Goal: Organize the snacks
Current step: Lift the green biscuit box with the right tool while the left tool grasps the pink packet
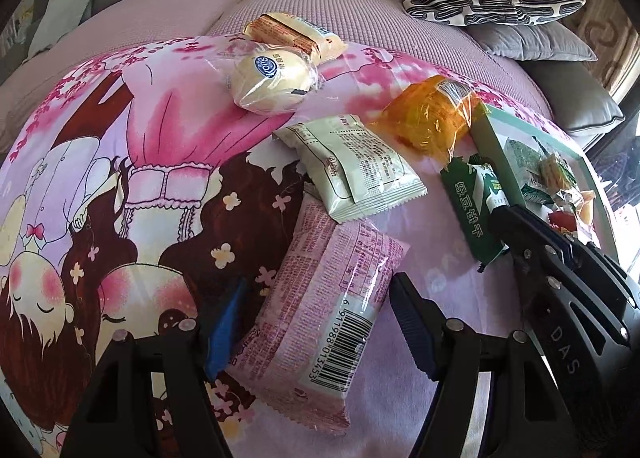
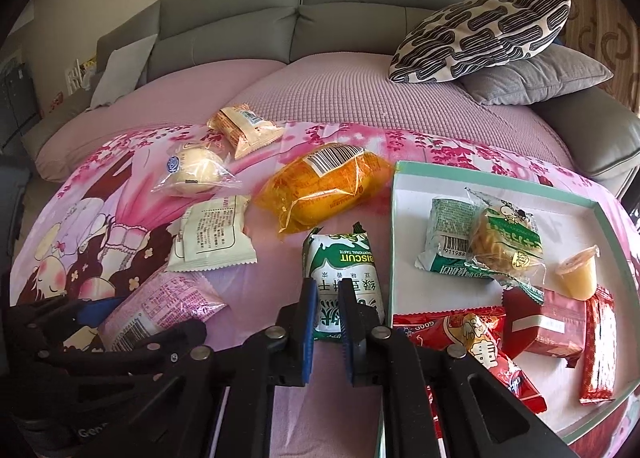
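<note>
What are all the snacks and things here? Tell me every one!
green biscuit pack: 1, green-white, between the right gripper's pads
pink pack: 1, pink, between the left gripper's fingers
cream pack: 1, pale, mid-blanket
orange pack: 1, orange, beside box
round bun: 1, yellow, far side
tan pack: 1, tan, farthest
box: 1, teal-rimmed, right, holding several snacks
patterned cushion: 1, black-white, sofa
left gripper: black, open
right gripper: black, shut

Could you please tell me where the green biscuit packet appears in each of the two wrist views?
Left wrist view: the green biscuit packet lies right of centre, beside the tray's left wall.
Right wrist view: it sits at bottom centre, pinched in the right gripper.
Shared landmark: the orange packet just beyond it.
</note>
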The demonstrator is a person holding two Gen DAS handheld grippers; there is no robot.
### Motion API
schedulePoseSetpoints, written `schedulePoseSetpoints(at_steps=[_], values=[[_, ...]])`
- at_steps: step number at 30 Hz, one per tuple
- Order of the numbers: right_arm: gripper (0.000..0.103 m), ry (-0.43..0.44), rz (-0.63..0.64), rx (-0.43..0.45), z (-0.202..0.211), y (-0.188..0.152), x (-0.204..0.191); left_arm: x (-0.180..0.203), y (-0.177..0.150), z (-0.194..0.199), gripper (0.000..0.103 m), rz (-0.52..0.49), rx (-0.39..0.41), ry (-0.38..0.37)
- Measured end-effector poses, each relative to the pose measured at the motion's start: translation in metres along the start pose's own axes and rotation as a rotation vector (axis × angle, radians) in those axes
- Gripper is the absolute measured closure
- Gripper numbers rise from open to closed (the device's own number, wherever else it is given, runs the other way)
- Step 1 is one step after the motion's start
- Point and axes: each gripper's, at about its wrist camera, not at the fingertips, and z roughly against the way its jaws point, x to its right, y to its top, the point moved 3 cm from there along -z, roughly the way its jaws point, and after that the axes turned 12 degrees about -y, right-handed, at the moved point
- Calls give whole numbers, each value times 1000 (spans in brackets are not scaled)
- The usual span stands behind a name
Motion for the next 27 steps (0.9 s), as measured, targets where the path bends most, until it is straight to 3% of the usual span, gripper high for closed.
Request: schedulePoseSetpoints(at_steps=[2, 4, 6, 11, 19, 23, 27], values=[[91, 5, -7, 4, 0, 1, 1, -4, 1, 3, 34, 19, 15, -7], [90, 14, -22, 17, 2, 3, 4, -10, 3, 7, 48, 43, 34, 0], [88, 14, -33, 27, 2, 4, 7, -18, 5, 12, 51, 80, 57, 6], [83, 6, -38, 14, -7, 3, 9, -33, 7, 20, 51, 147, 90, 30], [69, -27, -31, 37, -9, 3, 9, -37, 7, 21, 51, 160, 91, 32], [52, 1, -25, 43, -9, 4, 4, -37, 7, 21, 51, 162, 87, 30], [48, -24, 3, 44, -11, 3, -3, -37, 7, 21, 51, 159, 84, 32]])
